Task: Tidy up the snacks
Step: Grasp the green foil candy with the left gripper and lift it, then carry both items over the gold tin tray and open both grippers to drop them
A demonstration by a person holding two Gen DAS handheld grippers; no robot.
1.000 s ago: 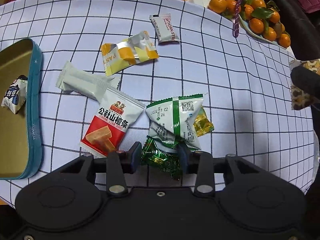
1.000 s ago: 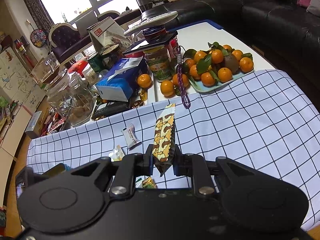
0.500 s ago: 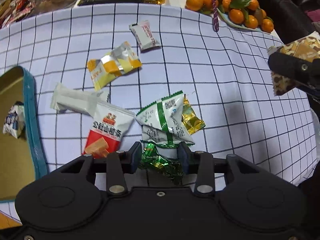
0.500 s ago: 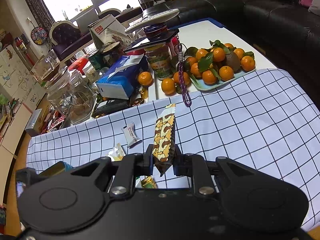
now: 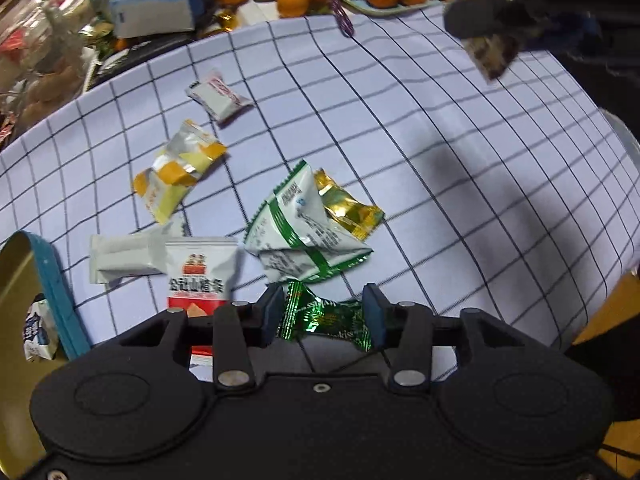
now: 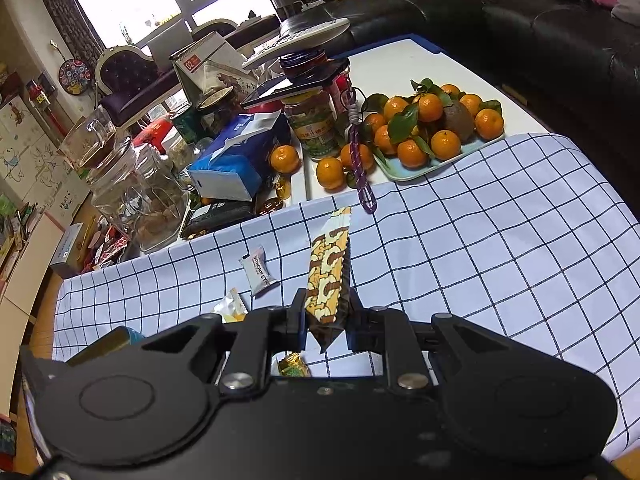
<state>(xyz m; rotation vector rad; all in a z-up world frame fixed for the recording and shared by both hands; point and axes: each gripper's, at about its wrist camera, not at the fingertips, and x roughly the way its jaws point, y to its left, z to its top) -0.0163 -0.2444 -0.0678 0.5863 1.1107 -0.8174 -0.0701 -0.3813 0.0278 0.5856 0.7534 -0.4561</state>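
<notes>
Tongs first: the left gripper [image 5: 323, 314] has its jaws spread, and they have just been opening wider, with a green foil candy [image 5: 326, 316] lying between them on the checked cloth [image 5: 460, 184]; the pads do not seem to press it, so it looks bracketed rather than gripped. The right gripper [image 6: 325, 316] is clenched on a long brown-and-cream patterned bar [image 6: 329, 276], held up off the cloth and pointing away toward the fruit tray [image 6: 404, 172].

Just beyond the left jaws lies a white-and-green packet [image 5: 298, 236], overlapping a gold candy [image 5: 348, 210]. To its left sit a red-and-white packet [image 5: 200, 276] and a pale grey bar [image 5: 124, 256], then a yellow-and-silver pack [image 5: 180, 168] and, farther off, a small white pack [image 5: 218, 98]. At the left edge stands the teal tin [image 5: 54, 284], gold inside, with one blue-and-white sweet [image 5: 38, 326] in it.

By my judgement the sorting has barely begun: one sweet is in the tin, one bar is in hand, and about seven snacks are loose on the cloth. Picking up the green candy appears to be the step in hand, with the carry to the tin left to do.
</notes>
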